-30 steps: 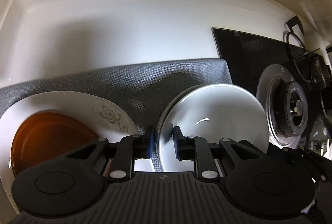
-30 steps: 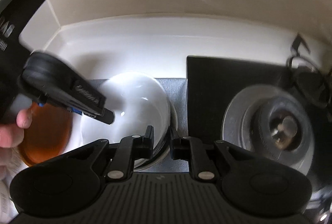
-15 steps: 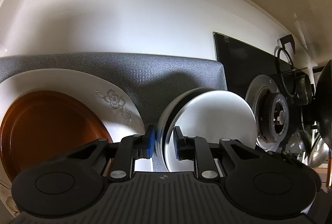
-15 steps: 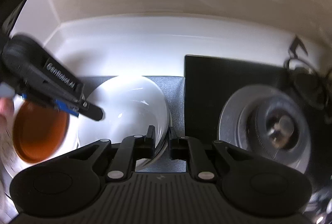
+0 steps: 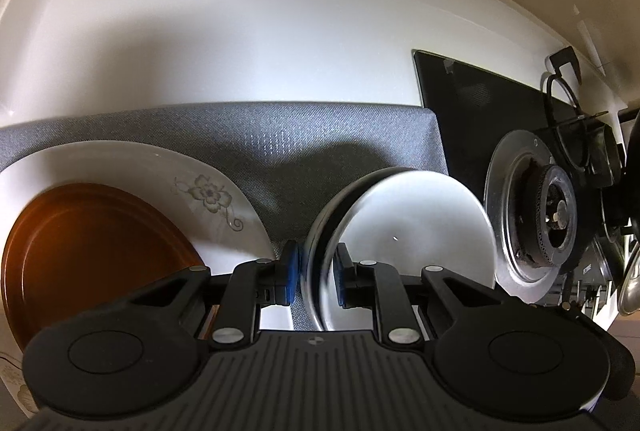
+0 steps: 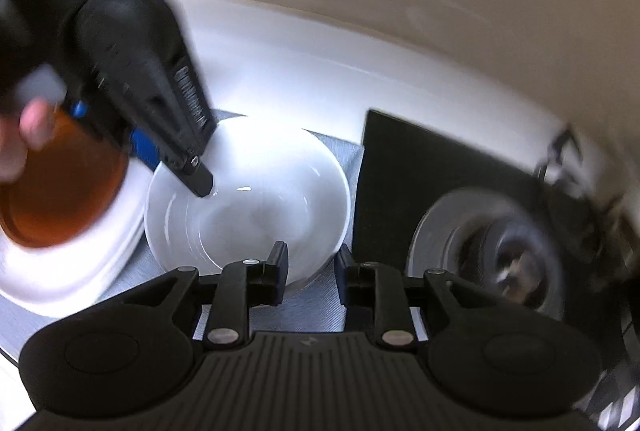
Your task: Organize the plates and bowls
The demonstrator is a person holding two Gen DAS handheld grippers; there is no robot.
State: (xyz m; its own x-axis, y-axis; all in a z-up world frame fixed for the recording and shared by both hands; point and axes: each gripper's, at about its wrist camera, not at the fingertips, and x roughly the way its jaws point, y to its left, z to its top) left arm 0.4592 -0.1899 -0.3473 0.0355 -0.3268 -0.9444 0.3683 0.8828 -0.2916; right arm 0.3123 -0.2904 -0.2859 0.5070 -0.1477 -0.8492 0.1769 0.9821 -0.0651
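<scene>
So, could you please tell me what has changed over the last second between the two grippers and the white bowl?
The right gripper has just opened its jaws and let go of the white ceramic bowl's rim, which still lies between them. The left gripper stays clamped on the opposite rim. The amber glass plate remains on the floral white plate.

Dim warm light; glare on white bowl (image 6: 256, 207); right view motion-blurred; fisheye bends edges; shadow across grey mat (image 5: 280, 139).

Far of the grey mat (image 5: 248, 135) the white worktop (image 5: 240, 43) lies bare up to the wall. The stove burner (image 5: 556, 215) blocks the right, stacked plates (image 5: 120, 167) the left, with a narrow mat gap beside the white bowl (image 5: 420, 223).
</scene>
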